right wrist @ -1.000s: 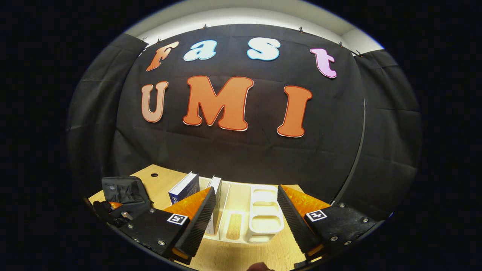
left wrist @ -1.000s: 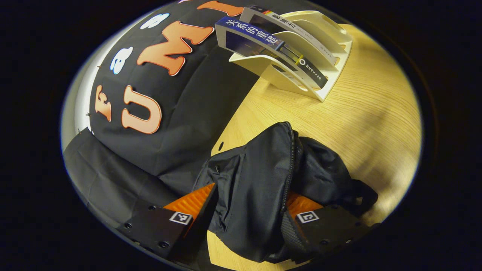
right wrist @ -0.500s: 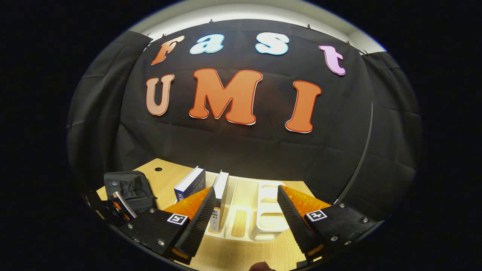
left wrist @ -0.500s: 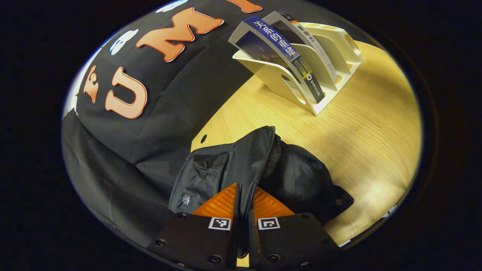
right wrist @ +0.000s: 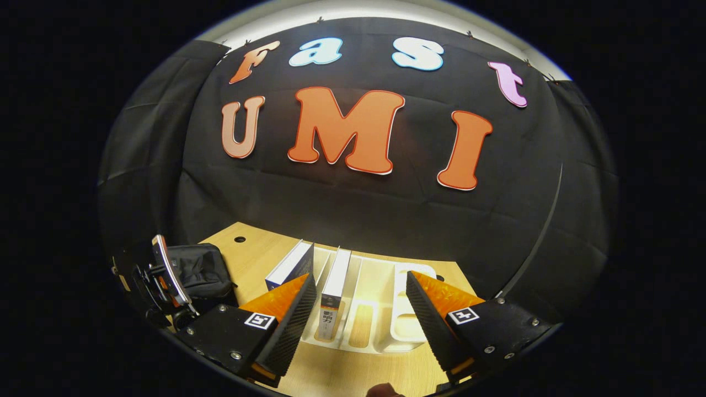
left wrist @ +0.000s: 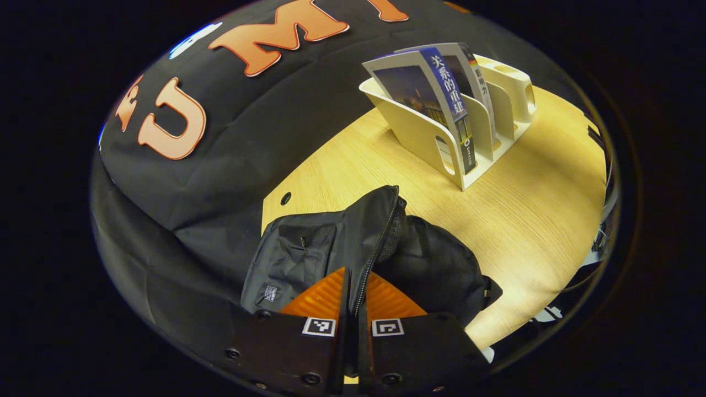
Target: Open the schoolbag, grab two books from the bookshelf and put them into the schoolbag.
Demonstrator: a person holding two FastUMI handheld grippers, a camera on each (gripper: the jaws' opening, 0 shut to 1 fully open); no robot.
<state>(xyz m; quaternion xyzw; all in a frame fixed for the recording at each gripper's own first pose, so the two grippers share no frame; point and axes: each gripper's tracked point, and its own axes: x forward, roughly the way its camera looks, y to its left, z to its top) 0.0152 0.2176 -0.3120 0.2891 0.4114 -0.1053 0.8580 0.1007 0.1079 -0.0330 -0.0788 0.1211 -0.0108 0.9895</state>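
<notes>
The black schoolbag (left wrist: 309, 248) lies on the wooden table, and my left gripper (left wrist: 353, 286) is shut on its zipper edge. A cream bookshelf (left wrist: 419, 129) stands beyond it holding a blue-spined book (left wrist: 449, 91) and a white-spined book (left wrist: 479, 82). In the right gripper view my right gripper (right wrist: 358, 306) hangs open above the bookshelf (right wrist: 380, 320), with the white book (right wrist: 333, 289) between its fingers' line and the blue book (right wrist: 289, 267) just left. The schoolbag (right wrist: 201, 270) and the left gripper (right wrist: 165, 275) sit at the far left.
The wooden table (left wrist: 529, 209) has a cable hole (left wrist: 285, 197) near its back edge by the black cloth wall. The bookshelf's right slots (right wrist: 408, 309) hold no books. Bare tabletop stretches between bag and shelf.
My left gripper closed on the bag's zipper edge and has drawn back a little. My right gripper has come closer over the bookshelf, still open.
</notes>
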